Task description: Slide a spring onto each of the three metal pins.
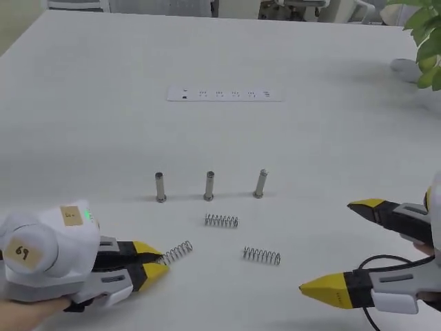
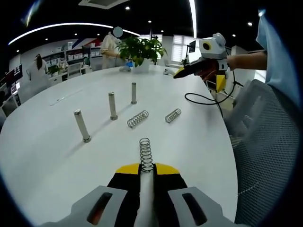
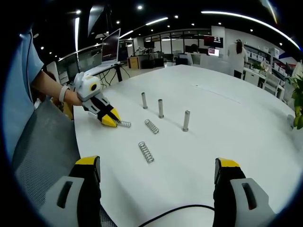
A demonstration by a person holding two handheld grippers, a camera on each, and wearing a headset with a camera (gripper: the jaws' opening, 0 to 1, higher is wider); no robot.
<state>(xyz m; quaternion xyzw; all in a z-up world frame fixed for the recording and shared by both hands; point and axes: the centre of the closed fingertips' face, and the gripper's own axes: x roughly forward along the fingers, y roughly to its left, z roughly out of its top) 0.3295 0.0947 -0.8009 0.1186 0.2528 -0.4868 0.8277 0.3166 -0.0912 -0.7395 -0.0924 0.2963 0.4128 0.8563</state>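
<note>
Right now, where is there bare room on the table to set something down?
Bare: between the power strip and the row of pins, and the tabletop left of them. Crowded: in front of the pins, with two loose springs, the left gripper shut on a third spring, and the open right gripper.

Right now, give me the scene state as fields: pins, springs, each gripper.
pins: left pin, middle pin, right pin; upright in a row, all bare
loose springs: far spring and near spring, lying on the table in front of the pins
held spring, one end between the left jaws
left gripper: shut on held spring
right gripper: open, empty
progress: no spring on a pin yet
</note>
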